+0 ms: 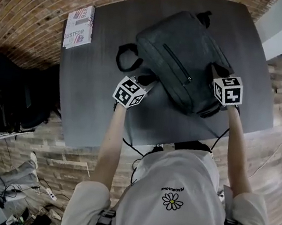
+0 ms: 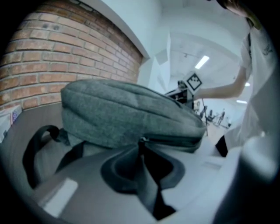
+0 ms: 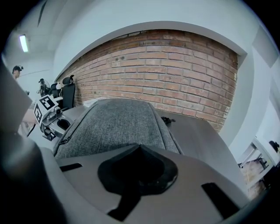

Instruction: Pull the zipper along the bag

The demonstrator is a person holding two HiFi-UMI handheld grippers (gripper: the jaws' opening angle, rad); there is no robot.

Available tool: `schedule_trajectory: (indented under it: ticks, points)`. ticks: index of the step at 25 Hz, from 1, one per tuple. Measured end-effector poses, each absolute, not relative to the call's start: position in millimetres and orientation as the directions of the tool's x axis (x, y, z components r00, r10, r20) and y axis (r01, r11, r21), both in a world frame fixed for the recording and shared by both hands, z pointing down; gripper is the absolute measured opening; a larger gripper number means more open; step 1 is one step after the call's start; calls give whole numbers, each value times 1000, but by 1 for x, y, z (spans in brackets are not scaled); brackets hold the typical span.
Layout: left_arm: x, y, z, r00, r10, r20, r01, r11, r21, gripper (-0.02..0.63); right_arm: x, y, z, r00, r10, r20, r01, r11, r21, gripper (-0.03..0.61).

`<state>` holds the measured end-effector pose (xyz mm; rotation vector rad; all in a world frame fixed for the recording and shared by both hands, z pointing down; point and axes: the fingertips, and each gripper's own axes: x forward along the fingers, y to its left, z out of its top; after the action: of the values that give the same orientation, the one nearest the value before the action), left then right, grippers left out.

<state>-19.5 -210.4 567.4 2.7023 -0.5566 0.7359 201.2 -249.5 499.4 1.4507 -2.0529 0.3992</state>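
A grey fabric backpack (image 1: 180, 57) lies flat on the dark table (image 1: 92, 107). My left gripper (image 1: 147, 80) is at the bag's left side. In the left gripper view its jaws (image 2: 142, 146) come together on the small zipper pull (image 2: 142, 140), at the seam along the bag's (image 2: 122, 109) side. My right gripper (image 1: 214, 71) is at the bag's right end. In the right gripper view its jaws (image 3: 140, 148) are closed, with their tip pressed into the edge of the grey fabric (image 3: 118, 122). What the right pads pinch is hidden.
The bag's black strap loop (image 1: 124, 57) lies on the table to the bag's left. A book (image 1: 79, 26) sits at the table's far left corner. A brick wall (image 3: 175, 74) runs behind the table. The table's front edge (image 1: 147, 143) is close to my body.
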Motion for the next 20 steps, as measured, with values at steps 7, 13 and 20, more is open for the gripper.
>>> schedule_trajectory:
  ticks: [7, 13, 20]
  points:
    - [-29, -202, 561, 795, -275, 540, -430, -884, 183, 37, 202, -251, 500, -236, -758, 608, -936, 345, 66, -2]
    - [-34, -201, 559, 782, -302, 545, -450, -879, 159, 34, 202, -251, 499, -225, -771, 595, -941, 331, 73, -2]
    - [-31, -194, 555, 796, -308, 522, -452, -876, 171, 0, 202, -250, 498, -224, -779, 585, -942, 326, 74, -2]
